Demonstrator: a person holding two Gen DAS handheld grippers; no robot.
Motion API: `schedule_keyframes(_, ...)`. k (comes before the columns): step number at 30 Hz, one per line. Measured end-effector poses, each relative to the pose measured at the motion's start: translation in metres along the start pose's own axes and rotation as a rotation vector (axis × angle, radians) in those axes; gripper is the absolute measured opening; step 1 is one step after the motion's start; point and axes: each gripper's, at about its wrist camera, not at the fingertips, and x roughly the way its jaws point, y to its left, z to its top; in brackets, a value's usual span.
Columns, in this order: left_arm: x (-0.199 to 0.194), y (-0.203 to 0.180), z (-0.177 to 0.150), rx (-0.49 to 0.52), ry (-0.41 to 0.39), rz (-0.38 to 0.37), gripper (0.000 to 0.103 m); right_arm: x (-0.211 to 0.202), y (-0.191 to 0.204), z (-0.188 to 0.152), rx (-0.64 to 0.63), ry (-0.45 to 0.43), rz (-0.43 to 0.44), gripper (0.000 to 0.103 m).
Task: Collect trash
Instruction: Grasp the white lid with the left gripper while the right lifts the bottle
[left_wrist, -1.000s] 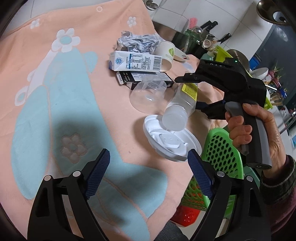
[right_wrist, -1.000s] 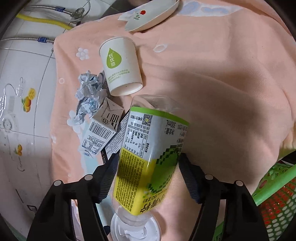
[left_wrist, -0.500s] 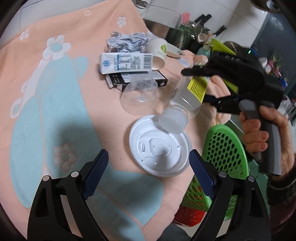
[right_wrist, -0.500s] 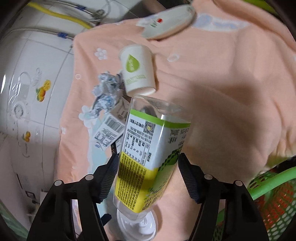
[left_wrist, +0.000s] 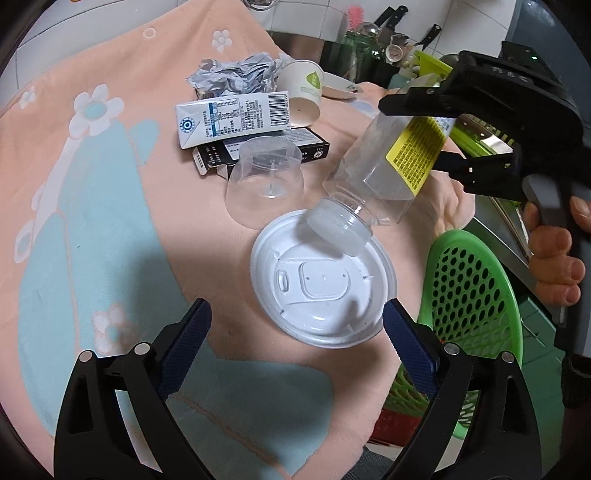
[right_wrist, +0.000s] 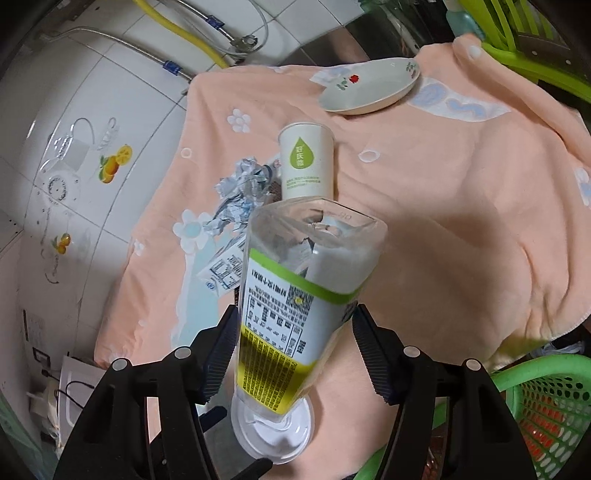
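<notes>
Bottle (right_wrist: 295, 314) cap hidden below gripper (right_wrist: 291, 350)

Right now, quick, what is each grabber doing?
Left gripper: open, holding nothing, above the white lid.
Right gripper: shut on the clear bottle, lifted off the cloth.

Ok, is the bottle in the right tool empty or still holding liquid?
Empty: the bottle, tilted cap-down in the right tool, is clear throughout, with no liquid pooled.
</notes>
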Motion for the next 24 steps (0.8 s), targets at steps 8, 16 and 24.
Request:
schedule_keyframes(8, 0.012, -0.01, 0.004, 0.065, 0.003, 0.011, 0.098, -0.024, 0.01, 0.001, -0.069, -0.064, -0.03, 0.058)
schedule_keyframes(16, 0.023, -0.022, 0.011, 0.138, -0.007, 0.021, 0.098, -0.035, 0.006, 0.0, -0.071, -0.08, -0.036, 0.057)
schedule_keyframes(24, 0.034, -0.03, 0.011, 0.185, 0.014, 0.037, 0.098, -0.051, -0.005, -0.003, -0.054, -0.104, -0.034, 0.056)
